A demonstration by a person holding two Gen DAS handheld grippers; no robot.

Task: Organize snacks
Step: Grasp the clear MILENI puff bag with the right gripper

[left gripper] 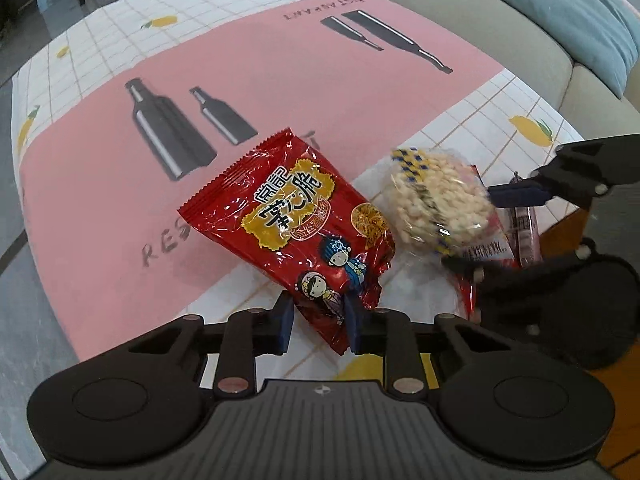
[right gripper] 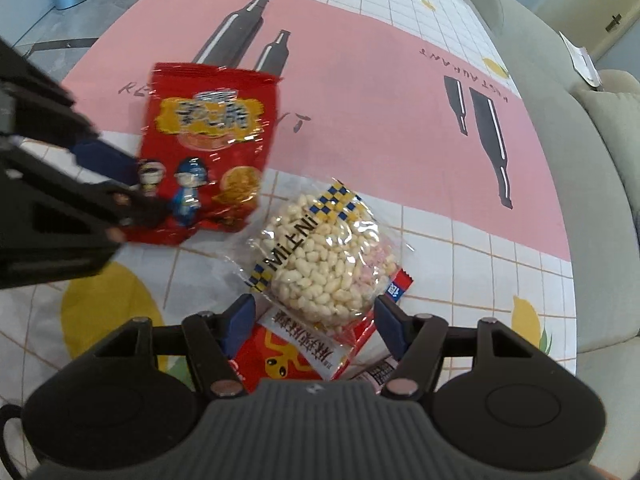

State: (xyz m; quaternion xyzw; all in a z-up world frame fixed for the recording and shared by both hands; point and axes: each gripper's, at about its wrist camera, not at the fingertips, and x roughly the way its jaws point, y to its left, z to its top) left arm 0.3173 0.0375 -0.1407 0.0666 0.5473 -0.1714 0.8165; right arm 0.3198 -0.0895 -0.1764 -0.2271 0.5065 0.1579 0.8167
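Observation:
A red snack bag point(left gripper: 296, 216) with cartoon figures slants up from the table, and my left gripper point(left gripper: 318, 320) is shut on its near end. The right wrist view shows the same bag point(right gripper: 208, 140), with the left gripper point(right gripper: 132, 184) pinching its lower left corner. A round puffed rice cake point(right gripper: 328, 256) in a clear wrapper lies on other packets. My right gripper point(right gripper: 314, 320) is shut on its near edge. The left wrist view shows the cake point(left gripper: 440, 204) blurred between the right gripper's point(left gripper: 486, 228) fingers.
Under the cake lie a red packet with a white label point(right gripper: 288, 356) and a pink sausage stick point(left gripper: 526, 232). The tablecloth point(left gripper: 120, 200) is pink with bottle prints and has lemon-check borders. A grey sofa point(right gripper: 560, 120) with a blue cushion point(left gripper: 580, 12) runs along the table's far side.

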